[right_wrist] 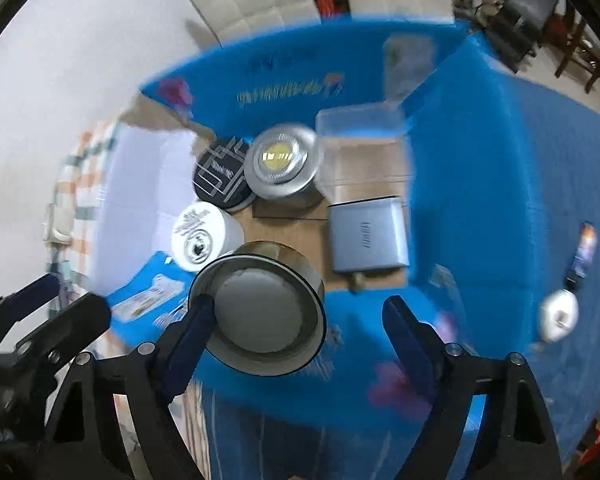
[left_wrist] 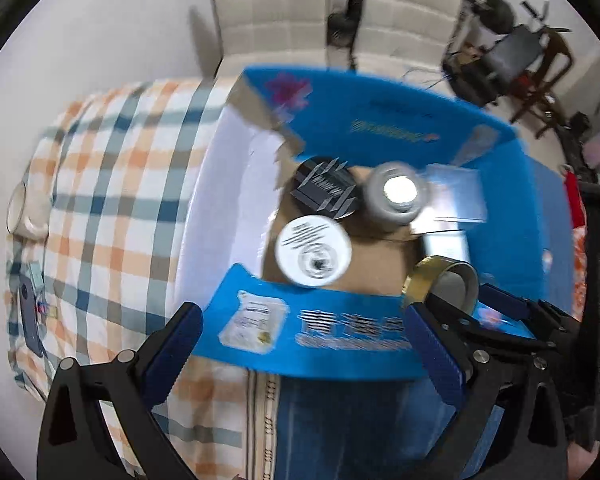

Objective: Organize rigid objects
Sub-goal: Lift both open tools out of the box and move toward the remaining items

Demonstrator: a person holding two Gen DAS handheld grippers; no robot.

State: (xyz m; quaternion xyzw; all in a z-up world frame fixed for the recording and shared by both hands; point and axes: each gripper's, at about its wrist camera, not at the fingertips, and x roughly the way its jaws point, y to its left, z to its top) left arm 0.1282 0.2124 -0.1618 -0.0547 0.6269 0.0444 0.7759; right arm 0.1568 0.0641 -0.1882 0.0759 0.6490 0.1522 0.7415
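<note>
1. Right gripper (right_wrist: 296,312) sits nearest the lens, fingers (right_wrist: 192,332) spread wide; the gold tin (right_wrist: 260,308) lies against the left finger only, with the right finger well clear of it. I judge it not clamped.
2. Gold tin is at the near edge of the blue box (right_wrist: 480,208), over the near flap, open mouth or pale lid facing my right camera. Blur stops me telling whether it rests on the box floor or leans on the finger.
3. Handling, my guess: stiff metal, light, smooth and slippery on its round wall, so it will roll if set on its side. Best hold is across the wall at mid-height, fingers on opposite sides.
4. Its axis tilts up toward the camera, not upright. No real long axis, as the tin is about as wide as deep.
5. Left gripper (left_wrist: 300,344) hangs over the near flap of the box, fingers wide, holding nothing.
6. Already inside the box: black patterned tin (right_wrist: 220,176), silver tin (right_wrist: 280,164), white tin (right_wrist: 198,236), all lids up and touching or nearly touching; a clear plastic box (right_wrist: 360,152) and a grey flat case (right_wrist: 366,236) lie to the right.
7. Box stands on a checked cloth (left_wrist: 112,184) covering the bench.
8. A dark blue device (left_wrist: 30,316) lies on the cloth, well apart from the box.
</note>
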